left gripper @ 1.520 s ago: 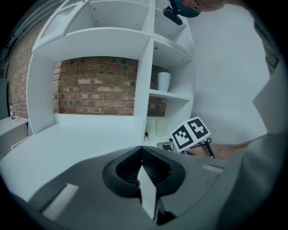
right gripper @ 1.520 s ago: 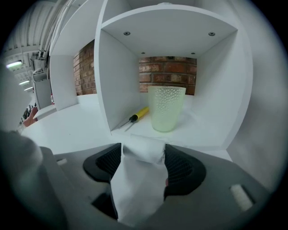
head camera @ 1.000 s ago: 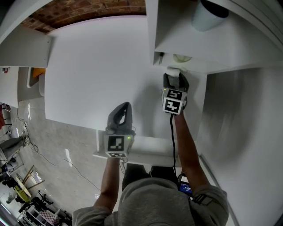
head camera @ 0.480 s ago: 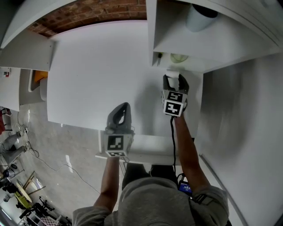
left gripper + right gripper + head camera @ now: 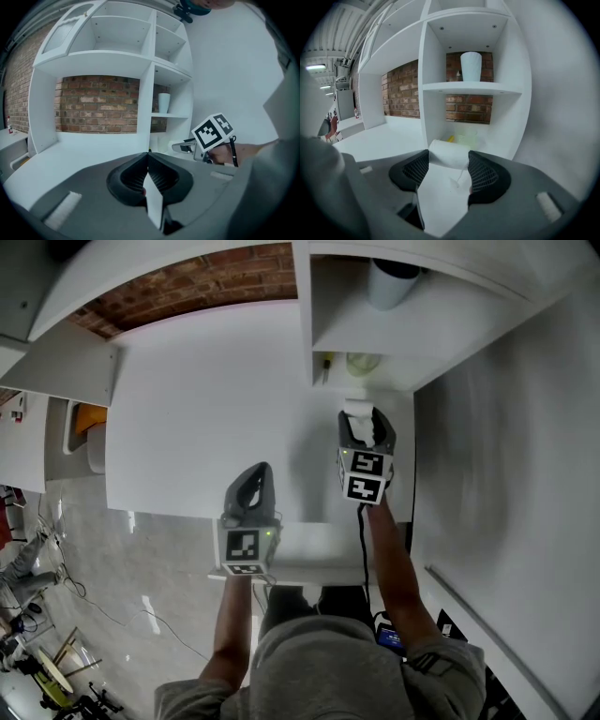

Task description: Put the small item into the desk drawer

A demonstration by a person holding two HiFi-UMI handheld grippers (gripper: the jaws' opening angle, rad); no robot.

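The small item is a white roll (image 5: pixel 356 410) (image 5: pixel 449 152). My right gripper (image 5: pixel 362 424) (image 5: pixel 449 161) is shut on it, and its jaws press the roll's two sides just in front of the shelf unit's lower cubby. My left gripper (image 5: pixel 254 476) (image 5: pixel 147 163) hangs over the desk's front edge with its jaw tips touching and nothing held. Below it, the white desk drawer (image 5: pixel 309 547) stands pulled out toward the person. In the left gripper view, the right gripper's marker cube (image 5: pixel 213 131) shows at the right.
A white shelf unit (image 5: pixel 375 334) stands at the back right of the white desk (image 5: pixel 197 418). A white cup (image 5: pixel 389 282) (image 5: pixel 471 65) sits on its shelf. A clear cup (image 5: pixel 362 362) (image 5: pixel 465 138) and a yellow thing sit in the cubby below. A white wall runs along the right.
My right gripper has risen with the white roll and drawn back a little from the cubby. The left gripper has also risen slightly.
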